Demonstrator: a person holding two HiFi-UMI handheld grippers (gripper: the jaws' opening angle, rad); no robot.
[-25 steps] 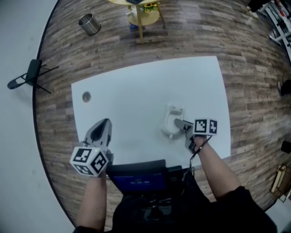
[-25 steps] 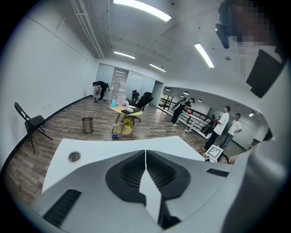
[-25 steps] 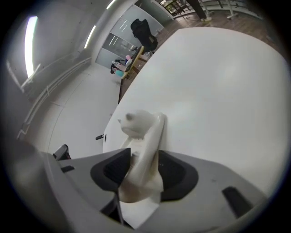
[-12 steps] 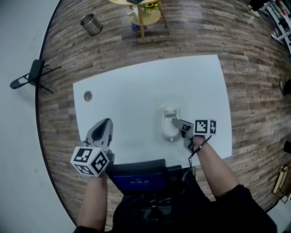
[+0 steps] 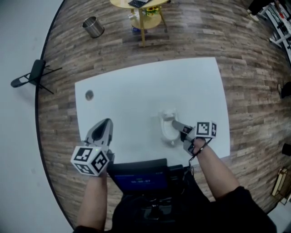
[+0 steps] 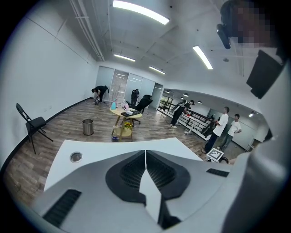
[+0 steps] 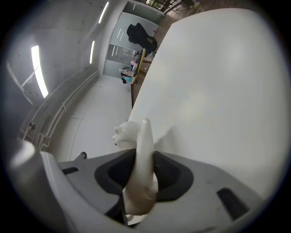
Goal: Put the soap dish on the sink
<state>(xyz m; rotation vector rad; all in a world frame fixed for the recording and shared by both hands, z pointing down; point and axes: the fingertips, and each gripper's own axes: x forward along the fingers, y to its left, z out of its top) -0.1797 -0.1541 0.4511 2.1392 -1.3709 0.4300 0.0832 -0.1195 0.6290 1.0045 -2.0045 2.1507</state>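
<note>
The white soap dish [image 5: 167,126] is at the right of the white table [image 5: 136,86]. My right gripper [image 5: 177,127] grips its near rim. Seen from the right gripper view, the dish [image 7: 138,136] stands on edge between the dark pads [image 7: 169,175], which press on both of its sides; the jaws have just been closing on it. Over the table's front left, my left gripper [image 5: 103,128] is shut with nothing in it, and the left gripper view shows its jaws [image 6: 145,160] meeting. No sink is in view.
A round cable hole [image 5: 89,95] sits in the table's left side. Beyond the table on the wooden floor are a metal bin [image 5: 93,26], a small yellow round table [image 5: 143,11] and a black folding chair [image 5: 32,73]. Several people stand far off in the room.
The right gripper has closed on the soap dish and risen a little; the dish has turned and shifted slightly left. The left gripper has stayed in place.
</note>
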